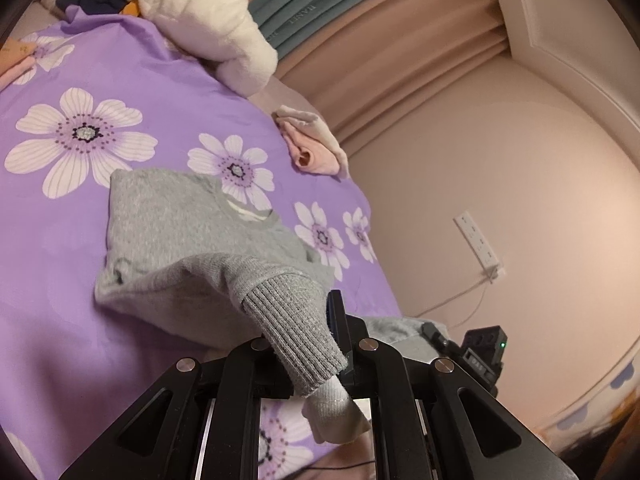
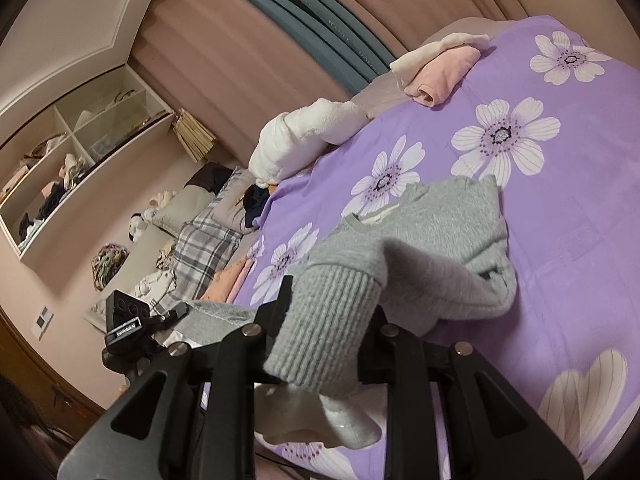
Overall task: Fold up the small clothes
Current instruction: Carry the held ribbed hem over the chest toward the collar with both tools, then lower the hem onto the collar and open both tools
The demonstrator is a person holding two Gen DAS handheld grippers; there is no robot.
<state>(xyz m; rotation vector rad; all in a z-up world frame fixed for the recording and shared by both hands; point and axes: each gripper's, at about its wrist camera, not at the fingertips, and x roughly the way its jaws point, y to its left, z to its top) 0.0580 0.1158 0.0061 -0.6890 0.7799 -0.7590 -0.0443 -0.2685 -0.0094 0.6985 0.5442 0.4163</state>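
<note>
Left gripper (image 1: 320, 344) is clamping the grey sweater's (image 1: 180, 240) ribbed hem; right gripper (image 2: 324, 332) is clamping the same ribbing, which is hiding its fingertips. Sweater is lying neckline away on the purple floral bedcover (image 1: 100, 80). Beyond are sitting folded pink clothes (image 1: 312, 148) and a white plush roll (image 1: 208, 20).

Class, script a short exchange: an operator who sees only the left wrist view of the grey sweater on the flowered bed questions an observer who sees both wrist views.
Operator: My left gripper pinches a ribbed cuff. Is the right gripper holding anything?
Observer: Yes, the right gripper grips the other cuff, raised off the purple bedspread.
Operator: What lies past the white plush bundle?
Observer: A plaid pillow, at the bedspread's edge.
</note>
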